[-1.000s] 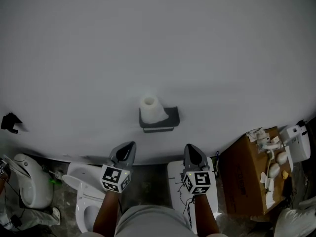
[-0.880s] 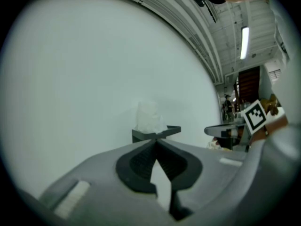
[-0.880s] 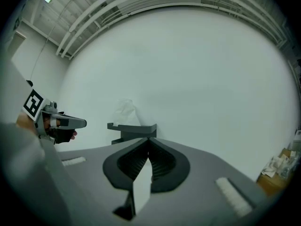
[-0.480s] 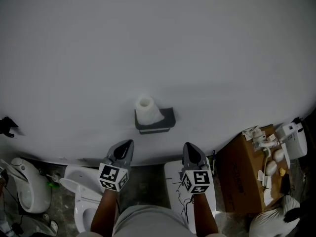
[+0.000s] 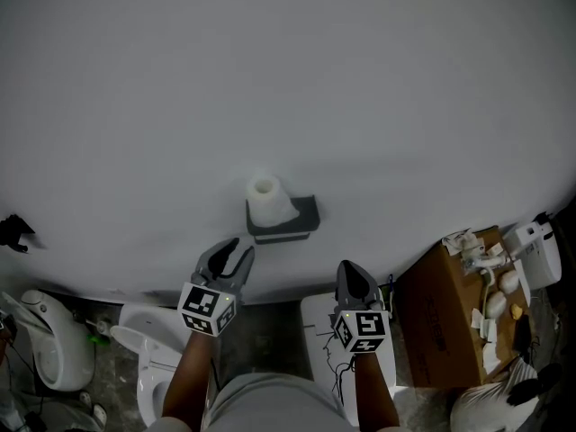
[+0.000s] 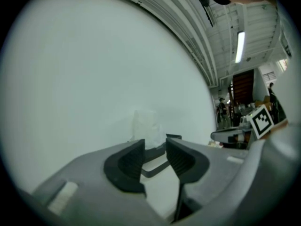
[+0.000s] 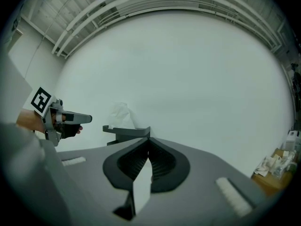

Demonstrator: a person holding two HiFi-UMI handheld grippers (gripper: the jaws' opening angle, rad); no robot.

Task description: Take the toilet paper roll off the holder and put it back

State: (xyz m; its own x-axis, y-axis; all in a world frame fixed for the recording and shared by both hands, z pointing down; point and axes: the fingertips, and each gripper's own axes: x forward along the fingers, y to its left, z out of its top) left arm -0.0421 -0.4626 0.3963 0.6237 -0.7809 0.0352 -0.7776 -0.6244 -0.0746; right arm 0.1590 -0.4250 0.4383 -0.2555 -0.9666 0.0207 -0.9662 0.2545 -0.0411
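Note:
A white toilet paper roll [image 5: 267, 202] stands on end on a dark grey holder [image 5: 299, 218] fixed to the white wall. My left gripper [image 5: 238, 249] is below and left of the roll, apart from it; its jaws are opening with nothing between them. In the left gripper view the roll [image 6: 146, 128] and holder [image 6: 157, 161] show beyond the left gripper [image 6: 155, 149]. My right gripper [image 5: 350, 275] is below and right of the holder, jaws shut and empty. In the right gripper view the roll [image 7: 123, 117] sits on the holder [image 7: 128, 133] past the right gripper [image 7: 148, 142].
The white wall [image 5: 288, 79] fills most of the head view. On the floor, a white toilet [image 5: 148, 363] sits at lower left, a cardboard box [image 5: 445, 327] with small items at right, and white fixtures [image 5: 49, 340] at far left.
The left gripper's jaws have parted and it has moved slightly up toward the holder. The right gripper has stayed shut and nearly still. The head view has shifted a little.

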